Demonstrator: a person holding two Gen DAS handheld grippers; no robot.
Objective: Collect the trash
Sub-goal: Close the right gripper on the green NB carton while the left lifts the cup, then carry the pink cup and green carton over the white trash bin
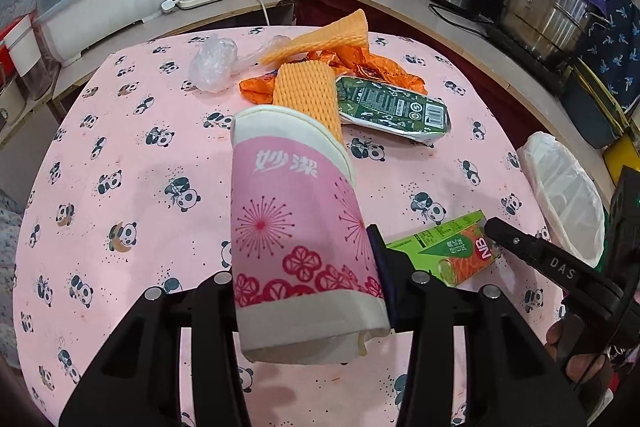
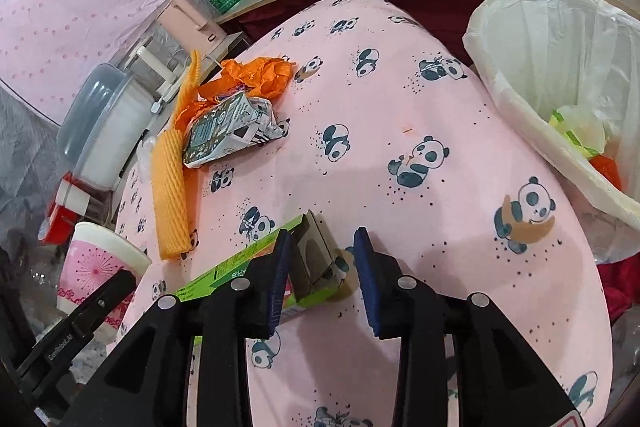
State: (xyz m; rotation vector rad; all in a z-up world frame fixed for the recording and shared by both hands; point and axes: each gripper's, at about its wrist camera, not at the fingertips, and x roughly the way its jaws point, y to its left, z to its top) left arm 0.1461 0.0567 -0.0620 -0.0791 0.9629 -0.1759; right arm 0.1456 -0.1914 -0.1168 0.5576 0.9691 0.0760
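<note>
With the left gripper (image 1: 308, 291) clamped on the paper cup (image 1: 296, 227) and the right gripper (image 2: 322, 279) spread apart around the green box (image 2: 256, 267), a skewed squeeze risked pushing that box off the table (image 2: 440, 131) edge, short of the bin (image 2: 516, 87).

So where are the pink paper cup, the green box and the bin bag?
pink paper cup (image 1: 296, 227): left wrist view, on its pink printed side.
green box (image 2: 240, 263): right wrist view, on its green top face.
bin bag (image 2: 520, 107): right wrist view, on its white near rim.
</note>
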